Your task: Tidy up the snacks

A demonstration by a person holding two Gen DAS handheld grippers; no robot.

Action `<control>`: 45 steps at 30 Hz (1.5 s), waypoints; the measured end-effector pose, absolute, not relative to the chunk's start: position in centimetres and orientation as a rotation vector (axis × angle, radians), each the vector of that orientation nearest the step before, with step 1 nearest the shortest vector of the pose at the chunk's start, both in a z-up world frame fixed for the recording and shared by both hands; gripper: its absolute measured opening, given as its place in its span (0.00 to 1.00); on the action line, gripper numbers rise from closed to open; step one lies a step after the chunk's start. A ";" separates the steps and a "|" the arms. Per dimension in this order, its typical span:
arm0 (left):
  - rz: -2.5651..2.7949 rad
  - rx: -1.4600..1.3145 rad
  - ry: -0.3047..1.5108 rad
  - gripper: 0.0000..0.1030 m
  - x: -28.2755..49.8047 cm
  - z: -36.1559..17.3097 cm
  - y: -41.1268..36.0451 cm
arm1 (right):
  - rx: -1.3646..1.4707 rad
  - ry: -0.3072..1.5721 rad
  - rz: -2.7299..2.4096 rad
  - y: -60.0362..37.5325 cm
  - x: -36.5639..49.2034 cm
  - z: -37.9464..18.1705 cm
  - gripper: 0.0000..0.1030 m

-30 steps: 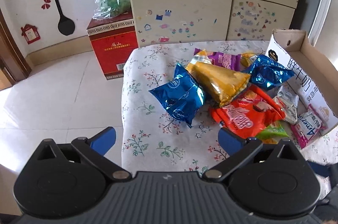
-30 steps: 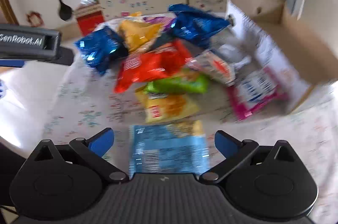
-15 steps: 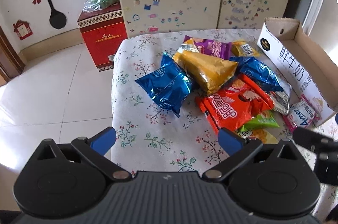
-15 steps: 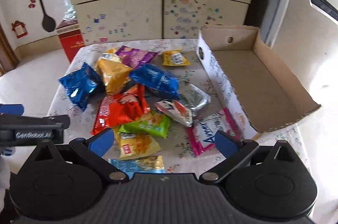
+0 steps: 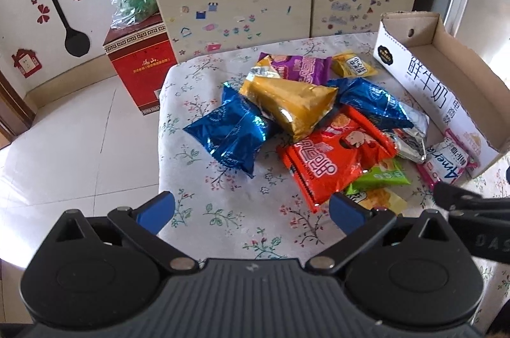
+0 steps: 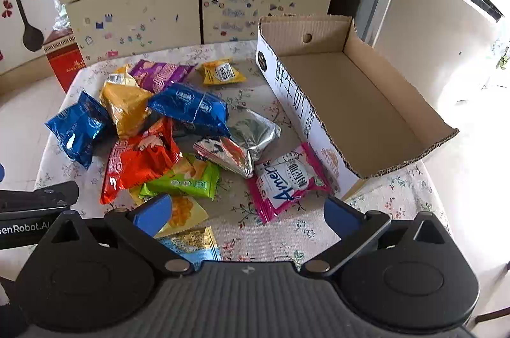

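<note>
Crinkly foil snack packets lie heaped on the flowered tablecloth, left of the cardboard box; box is a shallow, corrugated tray with nothing in it; pink packet touches its printed wall; left gripper and right gripper both have fingers wide apart, holding nothing; only the right view shows the box floor and a light-blue packet just under the gripper.

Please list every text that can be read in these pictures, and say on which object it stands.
"Amer": pink snack packet.
"鲜牛奶": cardboard box wall.
"enRobot.AI": left tongs, edge-cropped.
"DAS": right tongs, edge-cropped.
Red carton, other snack packets, shelf boxes: print too small or blurred.
</note>
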State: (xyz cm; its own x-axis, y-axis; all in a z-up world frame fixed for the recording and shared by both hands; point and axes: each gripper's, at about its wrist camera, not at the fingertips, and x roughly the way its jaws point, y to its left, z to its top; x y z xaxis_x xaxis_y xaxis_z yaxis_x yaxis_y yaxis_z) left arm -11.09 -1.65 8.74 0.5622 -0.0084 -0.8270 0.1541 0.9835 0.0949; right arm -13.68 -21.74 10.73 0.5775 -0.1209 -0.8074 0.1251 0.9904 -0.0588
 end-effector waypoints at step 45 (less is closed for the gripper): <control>-0.055 0.197 0.963 0.96 -11.2 8.2 -2.4 | -0.091 0.944 -0.199 -20.0 -13.4 10.5 1.00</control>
